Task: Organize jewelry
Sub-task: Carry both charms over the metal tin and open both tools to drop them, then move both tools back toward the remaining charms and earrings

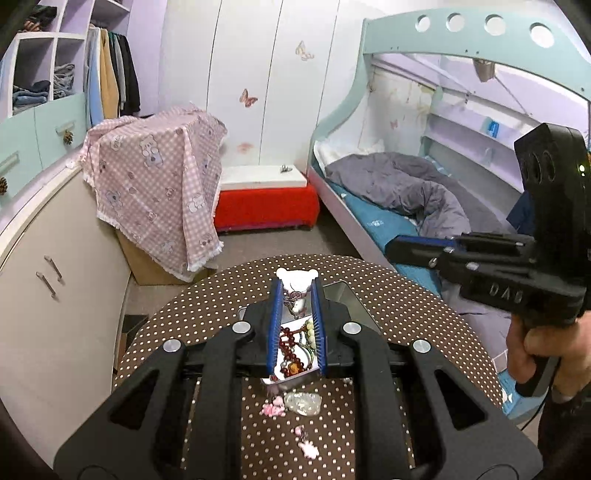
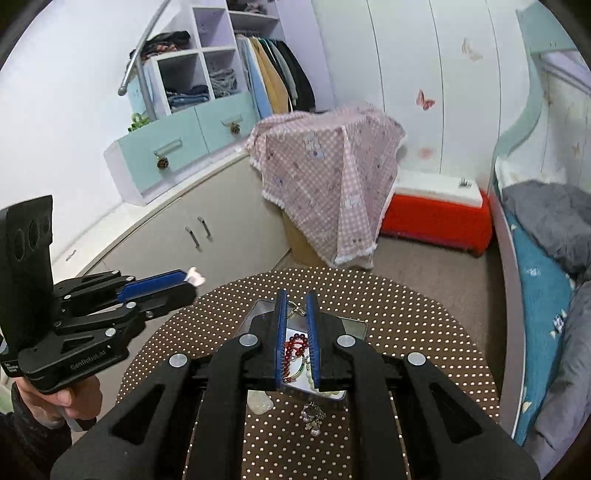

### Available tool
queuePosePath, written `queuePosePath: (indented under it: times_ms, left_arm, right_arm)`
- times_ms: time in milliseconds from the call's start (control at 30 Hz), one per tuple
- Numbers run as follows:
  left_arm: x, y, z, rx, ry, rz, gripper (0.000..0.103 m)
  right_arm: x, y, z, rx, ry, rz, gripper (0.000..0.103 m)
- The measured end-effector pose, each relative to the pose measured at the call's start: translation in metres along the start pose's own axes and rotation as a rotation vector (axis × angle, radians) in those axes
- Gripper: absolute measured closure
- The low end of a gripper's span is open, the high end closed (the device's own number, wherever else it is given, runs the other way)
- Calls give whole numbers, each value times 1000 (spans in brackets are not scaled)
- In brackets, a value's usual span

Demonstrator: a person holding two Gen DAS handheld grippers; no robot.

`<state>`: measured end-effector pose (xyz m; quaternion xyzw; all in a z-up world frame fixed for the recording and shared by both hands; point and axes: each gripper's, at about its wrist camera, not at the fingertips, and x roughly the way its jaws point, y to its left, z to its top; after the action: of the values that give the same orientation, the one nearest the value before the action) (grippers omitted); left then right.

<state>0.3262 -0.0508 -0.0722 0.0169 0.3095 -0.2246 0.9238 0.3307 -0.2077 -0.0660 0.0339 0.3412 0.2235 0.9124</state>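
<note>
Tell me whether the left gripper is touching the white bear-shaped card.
Touching. The right wrist view shows the white bear-shaped card pinched in the left gripper, sticking out past its tips above the table.

My left wrist view looks forward and down, close above the brown polka-dotted round table [image 1: 406, 295]; my right wrist view shares that table [image 2: 406, 314], facing the wardrobe wall.

A pink checked cloth [image 1: 155, 188] drapes a box beside a red ottoman [image 1: 266, 210]. A grey duvet [image 1: 399, 192] lies on the bunk bed [image 1: 480, 33].
</note>
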Motion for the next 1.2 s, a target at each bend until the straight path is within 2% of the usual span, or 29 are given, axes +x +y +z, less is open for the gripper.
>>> queuePosePath:
  times_ms: [100, 133, 167, 200, 233, 300, 333, 367, 467, 733, 1200]
  left_arm:
    - [18, 3, 1, -4, 53, 2, 84]
    - [22, 4, 1, -6, 67, 18, 67]
    - [24, 5, 2, -9, 70, 29, 45]
    - [24, 8, 1, -20, 60, 44, 17]
    - [20, 9, 1, -28, 39, 55, 15]
    - [15, 12, 0, -36, 31, 65, 15]
    - [12, 14, -1, -42, 28, 81, 14]
    - [10, 16, -1, -45, 24, 98, 14]
    - [3, 20, -3, -60, 15, 129, 14]
    - [-22, 26, -8, -84, -40, 187, 11]
    - [-63, 20, -28, -81, -94, 249, 8]
  right_arm:
    - [17, -6, 0, 30, 32, 18, 94]
    - [22, -8, -1, 45, 40, 14, 93]
    - [24, -12, -1, 59, 46, 13, 92]
    - [27, -16, -2, 80, 54, 15, 90]
    - [27, -17, -3, 92, 53, 13, 85]
    - [26, -23, -4, 120, 44, 1, 55]
    - [23, -25, -6, 133, 28, -5, 28]
    - [19, -26, -6, 139, 10, -7, 16]
    - [10, -28, -7, 155, -10, -21, 9]
    - [-15, -14, -3, 129, -80, -30, 8]
    - [-42, 4, -13, 94, -125, -57, 8]
